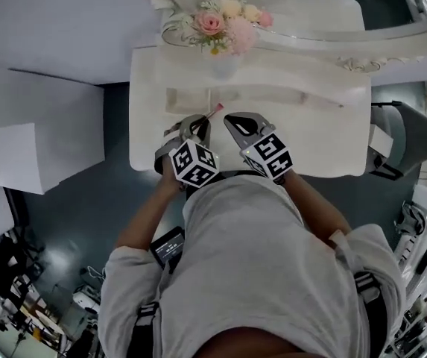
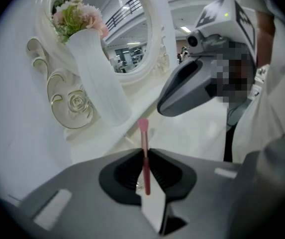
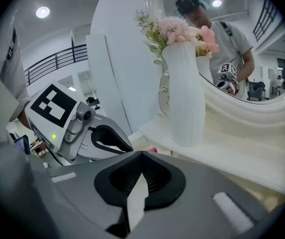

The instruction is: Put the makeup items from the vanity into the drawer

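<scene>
My left gripper [image 1: 198, 125] is over the front of the white vanity top [image 1: 325, 140] and is shut on a thin pink makeup stick [image 2: 145, 156]. The stick pokes up and forward past the jaw tips, with its paler pink tip [image 1: 219, 108] toward the vase. My right gripper [image 1: 234, 119] hovers just to the right of it, shut with nothing between its jaws. In the right gripper view the jaw tips [image 3: 141, 154] meet, and the left gripper [image 3: 85, 128] shows close at the left. No other makeup items show on the vanity top.
A tall white vase [image 1: 224, 64] of pink and cream flowers [image 1: 224, 21] stands at the back of the vanity, before an oval mirror [image 2: 132, 31] in an ornate white frame. White boxes [image 1: 34, 140] sit left of the vanity, a grey chair [image 1: 403, 136] to its right.
</scene>
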`<state>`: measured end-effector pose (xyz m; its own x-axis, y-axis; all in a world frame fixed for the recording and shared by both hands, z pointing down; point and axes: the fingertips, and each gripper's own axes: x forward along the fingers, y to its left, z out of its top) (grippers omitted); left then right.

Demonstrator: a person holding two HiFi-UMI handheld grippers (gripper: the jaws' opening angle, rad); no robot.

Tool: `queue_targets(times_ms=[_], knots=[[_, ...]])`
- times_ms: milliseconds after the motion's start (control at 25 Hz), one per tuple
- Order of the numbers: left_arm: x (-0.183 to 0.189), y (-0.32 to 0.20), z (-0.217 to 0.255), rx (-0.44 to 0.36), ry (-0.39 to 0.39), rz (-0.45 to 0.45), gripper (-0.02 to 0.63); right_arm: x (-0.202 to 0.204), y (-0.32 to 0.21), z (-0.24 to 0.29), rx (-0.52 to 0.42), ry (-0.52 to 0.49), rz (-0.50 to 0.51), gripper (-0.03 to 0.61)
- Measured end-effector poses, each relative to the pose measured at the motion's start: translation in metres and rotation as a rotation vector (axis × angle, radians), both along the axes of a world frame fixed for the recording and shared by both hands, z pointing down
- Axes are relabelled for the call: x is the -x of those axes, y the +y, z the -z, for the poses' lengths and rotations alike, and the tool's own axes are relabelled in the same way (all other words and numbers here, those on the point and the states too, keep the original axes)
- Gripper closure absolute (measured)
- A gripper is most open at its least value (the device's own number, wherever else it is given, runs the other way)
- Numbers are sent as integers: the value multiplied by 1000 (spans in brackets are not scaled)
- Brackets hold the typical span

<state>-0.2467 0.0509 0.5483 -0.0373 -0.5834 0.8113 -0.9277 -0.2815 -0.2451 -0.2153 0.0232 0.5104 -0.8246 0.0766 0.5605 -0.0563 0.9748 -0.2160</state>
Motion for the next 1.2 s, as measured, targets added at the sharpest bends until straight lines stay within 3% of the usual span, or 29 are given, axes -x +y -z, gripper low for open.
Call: queue_targets(times_ms=[440, 720, 880, 1200], knots=[[28, 14, -8, 59, 14, -339, 569, 5, -7, -18, 62, 38, -344, 578], [58, 5, -14, 120, -6, -501, 569, 4, -5, -23, 70, 45, -450, 578], [56, 5, -19, 153, 6, -595, 569, -1, -2, -27, 75, 61, -491, 578], [64, 1, -42, 282, -47, -706, 569, -10, -3, -28, 73, 77, -548, 578]])
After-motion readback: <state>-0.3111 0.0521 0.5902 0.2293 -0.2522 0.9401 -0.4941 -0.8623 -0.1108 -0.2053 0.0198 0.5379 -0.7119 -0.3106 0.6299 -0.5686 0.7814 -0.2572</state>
